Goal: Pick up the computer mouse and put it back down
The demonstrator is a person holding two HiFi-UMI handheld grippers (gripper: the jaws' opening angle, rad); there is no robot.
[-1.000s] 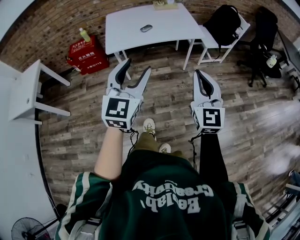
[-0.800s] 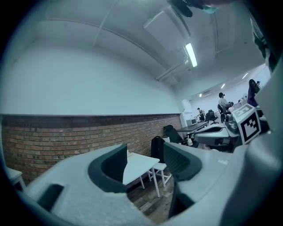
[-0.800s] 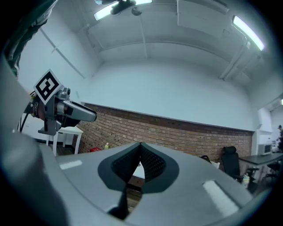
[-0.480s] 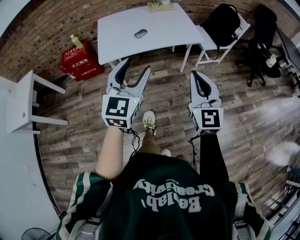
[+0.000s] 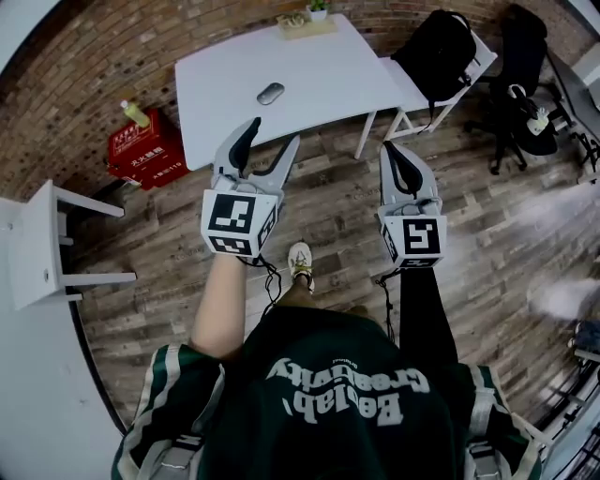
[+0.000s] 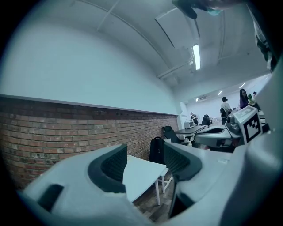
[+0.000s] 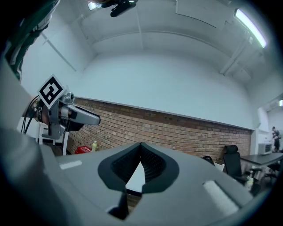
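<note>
Computer mouse lies untouched near the middle of the white tabletop, well clear of the small potted plant at the far edge. None of the task looks done. The grasp, the lift and the setting down are all left. The person stands on the wooden floor short of the tabletop, so I judge that an approach has to come first.

The left tongs are held level with the jaws standing well apart and nothing between them. In the left gripper view only a corner of the tabletop shows through the gap of the left tongs, and no mouse can be made out there. In the head view the mouse sits beyond their tips and almost straight ahead, apart from them.

The right tongs have their jaws brought together at the tips and grip nothing, which the right gripper view confirms. They point past the tabletop's right corner, near the white chair carrying a black backpack. The mouse lies ahead of them and off to their left, farther away than from the left tongs.
</note>
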